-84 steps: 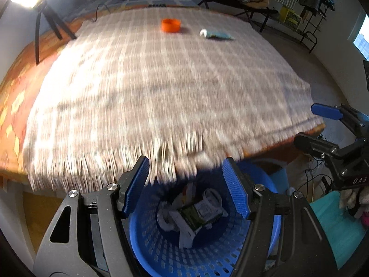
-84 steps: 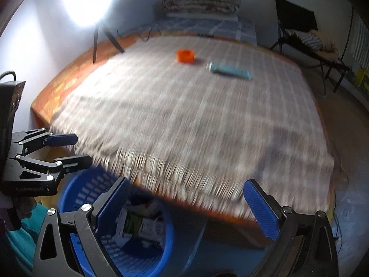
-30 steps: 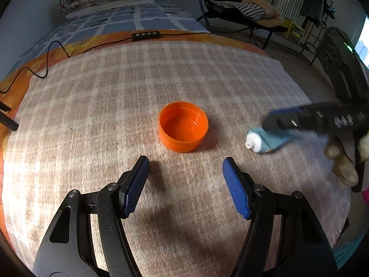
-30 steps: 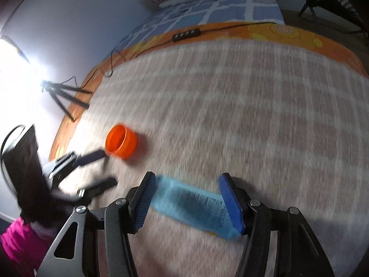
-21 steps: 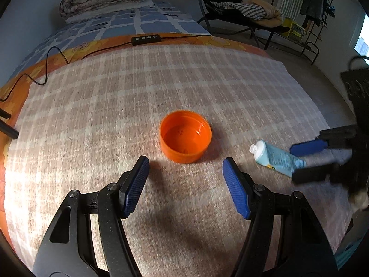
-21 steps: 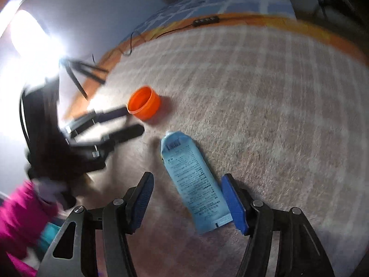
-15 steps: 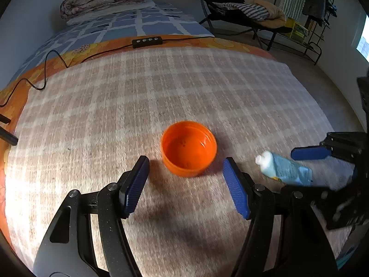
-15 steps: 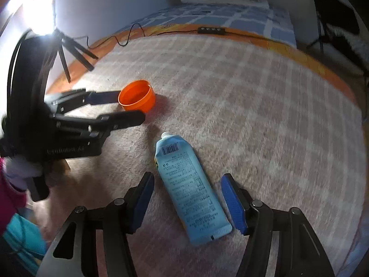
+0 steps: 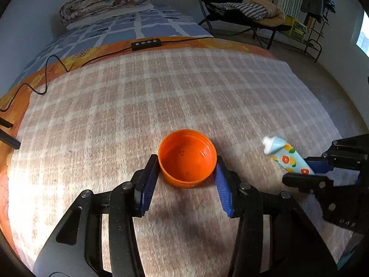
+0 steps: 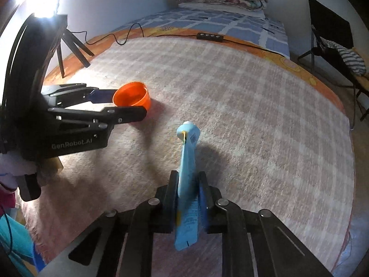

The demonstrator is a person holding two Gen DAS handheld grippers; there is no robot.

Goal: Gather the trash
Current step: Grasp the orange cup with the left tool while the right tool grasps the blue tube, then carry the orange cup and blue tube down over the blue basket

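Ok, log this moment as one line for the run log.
left tongs: shut on cap, on blanket | right tongs: shut on tube, nozzle forward | bin: not in view

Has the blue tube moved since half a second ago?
Yes. The blue tube, flat on the plaid blanket before, now sits on edge, clamped in the right claw.

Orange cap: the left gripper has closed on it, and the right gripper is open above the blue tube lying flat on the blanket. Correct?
Not quite. The right gripper is shut on the blue tube, as the right wrist view shows. The left gripper does clamp the orange cap.
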